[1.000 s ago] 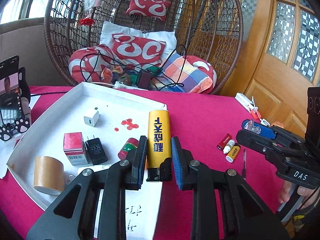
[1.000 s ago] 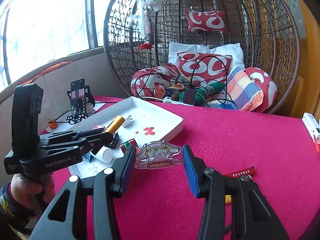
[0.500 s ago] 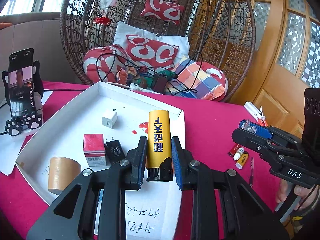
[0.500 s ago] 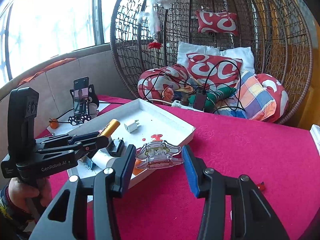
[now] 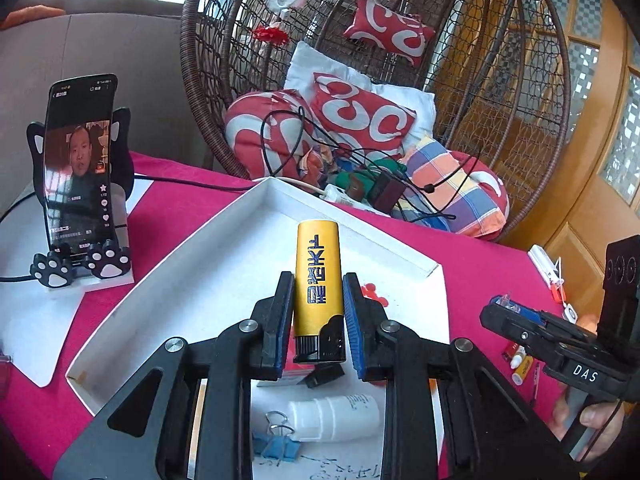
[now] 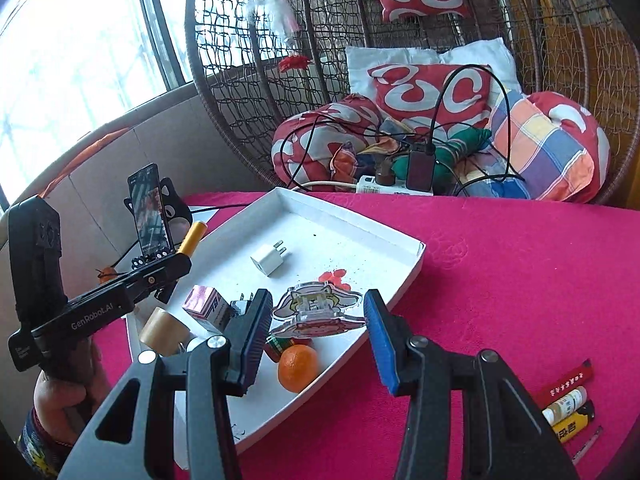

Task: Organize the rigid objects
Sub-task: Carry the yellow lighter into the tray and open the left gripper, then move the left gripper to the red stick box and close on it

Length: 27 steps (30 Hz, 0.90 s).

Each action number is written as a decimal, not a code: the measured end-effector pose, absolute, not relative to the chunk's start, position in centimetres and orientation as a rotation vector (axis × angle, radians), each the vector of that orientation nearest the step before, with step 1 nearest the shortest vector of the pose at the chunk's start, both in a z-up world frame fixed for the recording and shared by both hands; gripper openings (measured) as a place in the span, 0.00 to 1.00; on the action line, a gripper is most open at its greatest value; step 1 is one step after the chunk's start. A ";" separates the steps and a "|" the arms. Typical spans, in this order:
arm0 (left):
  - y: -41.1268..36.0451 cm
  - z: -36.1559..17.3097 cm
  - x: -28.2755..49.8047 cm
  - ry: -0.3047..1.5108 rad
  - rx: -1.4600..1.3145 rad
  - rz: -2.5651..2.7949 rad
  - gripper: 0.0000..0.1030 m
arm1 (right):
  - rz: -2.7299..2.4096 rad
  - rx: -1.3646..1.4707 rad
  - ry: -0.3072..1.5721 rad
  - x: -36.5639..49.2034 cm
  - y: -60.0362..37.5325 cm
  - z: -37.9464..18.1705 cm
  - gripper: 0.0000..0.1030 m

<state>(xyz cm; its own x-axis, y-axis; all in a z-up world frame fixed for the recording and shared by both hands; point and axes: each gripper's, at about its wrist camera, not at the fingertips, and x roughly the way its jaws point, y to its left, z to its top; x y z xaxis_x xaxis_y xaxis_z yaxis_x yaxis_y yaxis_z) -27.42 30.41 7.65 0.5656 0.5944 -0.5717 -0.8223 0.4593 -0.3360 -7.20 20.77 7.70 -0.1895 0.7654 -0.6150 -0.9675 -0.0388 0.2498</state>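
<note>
Left wrist view: left gripper (image 5: 316,316) pinching a yellow metal lighter with blue characters (image 5: 318,280) between its blue pads, black cap end toward the camera, hanging above the open white cardboard tray (image 5: 424,266).

Right wrist view: right gripper (image 6: 316,322) holding a flat clear acrylic cartoon figure stand (image 6: 318,310) by its two side edges, jaws partly spread around it, hovering over the near corner of the same tray.

Possibly going wrong: the acrylic piece being thin and smooth, slipping or tilting out if the pads are pressing only on the edges; whether both pads are really touching it, hard to tell because of the fisheye bending. Also the lighter being gripped low, near the cap, so swinging when lowered. Both grippers working over one tray, so bumping each other if lowered together.

Standing in the way inside the tray: a small orange mandarin (image 6: 298,368) right under the acrylic figure, a red and white small carton box (image 6: 206,306), a brown roll of tape (image 6: 164,330), a white cube phone charger (image 6: 270,262). In the left view also a white plastic bottle lying on its side (image 5: 334,416) and a blue binder clip (image 5: 276,444) near the front.

Outside, on the magenta tablecloth (image 6: 520,280): a black smartphone on a cat-shaped stand (image 5: 78,176), and some small items by the right edge, too small to name surely.
</note>
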 end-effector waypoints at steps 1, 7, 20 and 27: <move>31.0 7.5 -27.3 0.413 -0.641 0.900 0.23 | 1.620 -0.360 0.744 -7.3 21.2 7.5 0.46; 32.7 7.0 -24.3 0.502 -0.603 0.895 0.23 | 1.610 -0.315 0.843 -8.0 24.3 6.2 0.46; 31.5 7.1 -23.8 0.447 -0.609 0.951 1.00 | 1.568 -0.356 0.833 -9.6 24.7 3.4 0.90; 27.9 9.6 -25.6 0.324 -0.580 0.982 1.00 | 1.538 -0.282 0.688 -9.1 20.9 5.2 1.00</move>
